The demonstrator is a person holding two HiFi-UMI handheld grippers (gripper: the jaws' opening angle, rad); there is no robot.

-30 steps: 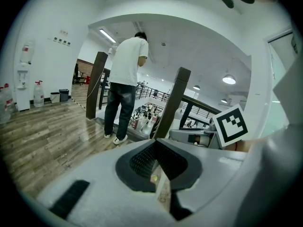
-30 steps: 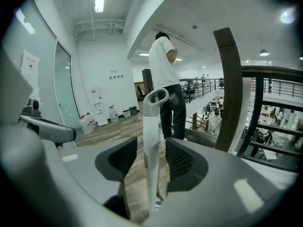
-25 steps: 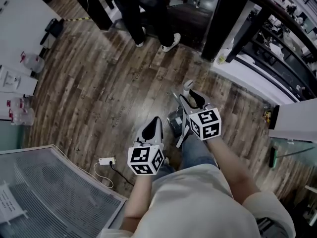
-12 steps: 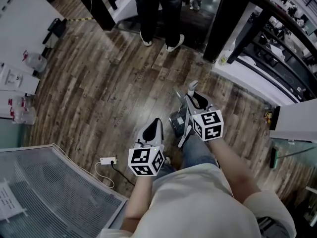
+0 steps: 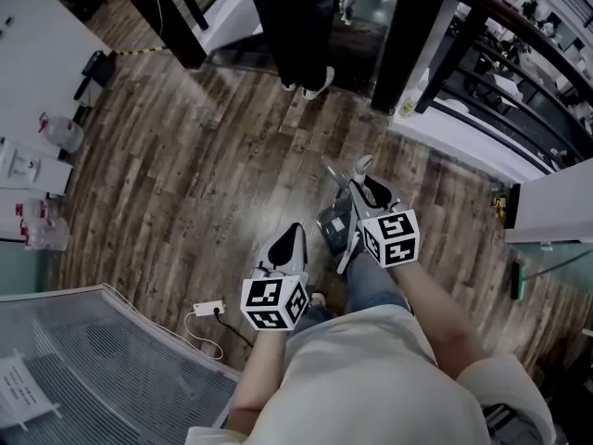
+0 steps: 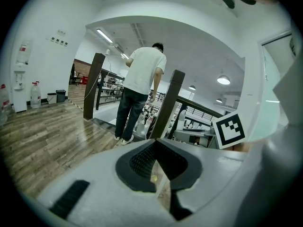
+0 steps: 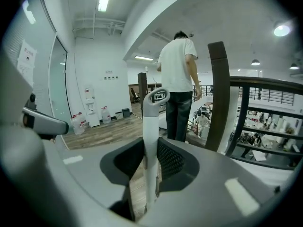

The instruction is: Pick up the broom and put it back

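The right gripper (image 7: 150, 148) has just been closing and is clamped on the broom handle (image 7: 150, 119), just below its grey hanging loop. The handle stands nearly upright between the pads, in front of the operator's right leg and over the wooden floor (image 5: 185, 174). The left gripper (image 6: 154, 144) has its jaws together with nothing between them. The pick-up appears secured, so the return step follows. The next move calls for a firm grip, clearance from the standing person (image 5: 301, 26), and a storage spot, which no view identifies.
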